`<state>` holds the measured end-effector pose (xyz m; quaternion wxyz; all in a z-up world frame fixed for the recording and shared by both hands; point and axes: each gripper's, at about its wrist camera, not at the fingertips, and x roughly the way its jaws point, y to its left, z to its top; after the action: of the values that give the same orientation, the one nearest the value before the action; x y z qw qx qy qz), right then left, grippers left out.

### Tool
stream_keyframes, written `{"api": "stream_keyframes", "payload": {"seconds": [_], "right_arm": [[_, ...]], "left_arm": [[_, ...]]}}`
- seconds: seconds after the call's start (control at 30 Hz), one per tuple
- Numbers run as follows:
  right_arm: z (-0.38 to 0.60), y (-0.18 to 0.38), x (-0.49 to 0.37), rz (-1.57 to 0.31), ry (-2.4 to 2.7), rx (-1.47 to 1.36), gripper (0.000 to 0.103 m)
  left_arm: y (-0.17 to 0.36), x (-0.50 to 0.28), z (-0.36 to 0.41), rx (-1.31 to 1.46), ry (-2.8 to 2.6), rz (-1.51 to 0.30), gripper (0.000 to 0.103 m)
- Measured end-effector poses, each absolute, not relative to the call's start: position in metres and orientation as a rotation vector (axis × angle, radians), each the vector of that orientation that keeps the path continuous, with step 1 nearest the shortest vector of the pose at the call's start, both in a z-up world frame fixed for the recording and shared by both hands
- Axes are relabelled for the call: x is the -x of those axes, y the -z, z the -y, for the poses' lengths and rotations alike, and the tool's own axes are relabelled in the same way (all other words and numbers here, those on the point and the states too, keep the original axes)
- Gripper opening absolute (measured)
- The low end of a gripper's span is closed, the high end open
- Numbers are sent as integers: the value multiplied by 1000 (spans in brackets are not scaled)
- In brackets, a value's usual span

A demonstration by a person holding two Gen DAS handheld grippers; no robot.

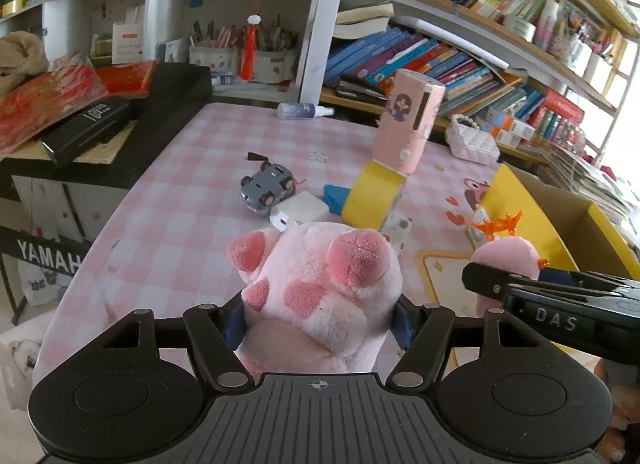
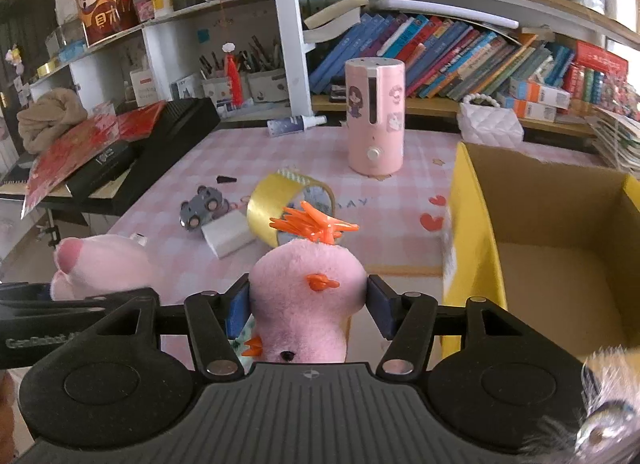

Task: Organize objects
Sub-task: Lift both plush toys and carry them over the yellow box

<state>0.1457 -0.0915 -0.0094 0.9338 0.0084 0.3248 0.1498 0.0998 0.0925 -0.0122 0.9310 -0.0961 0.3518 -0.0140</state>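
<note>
The left gripper [image 1: 320,316] pinches the pig [image 1: 320,284] above the table [image 1: 168,199], and the right gripper [image 2: 308,304] pinches the chick [image 2: 308,288] just beside the box [image 2: 476,223]. Both toys are soft, so one may slip out before reaching the box. The grippers are close and may bump, or the chick may catch the box wall.

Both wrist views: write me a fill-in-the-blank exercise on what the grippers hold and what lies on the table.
1. The left gripper holds a pink plush with darker ____ spots.
2. The right gripper's plush has ____ plastic spikes on top.
3. The tape roll is ____.
4. The toy car lies with its ____ up.

Missing: pink; orange; yellow; wheels
</note>
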Motion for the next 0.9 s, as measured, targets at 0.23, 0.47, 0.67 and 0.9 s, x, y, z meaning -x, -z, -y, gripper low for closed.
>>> {"api": "stream_keyframes", "payload": {"seconds": [0.23,0.47,0.67,0.9], "right_arm": [[94,10,-103,-673,-283,-26,57],[106,11,-62,-681,-232,-56,57],[119,12,-34,-688,-179,-89,57],[130,13,-8,-687,-126,-117,57]], "left_arm": [[9,-66,-84,175,80,-718,68],[8,-38,-74,156,143,-726,68],[8,-21,-64,138,198,-728,68],[8,-6,-53,105,260,-724,68]]}}
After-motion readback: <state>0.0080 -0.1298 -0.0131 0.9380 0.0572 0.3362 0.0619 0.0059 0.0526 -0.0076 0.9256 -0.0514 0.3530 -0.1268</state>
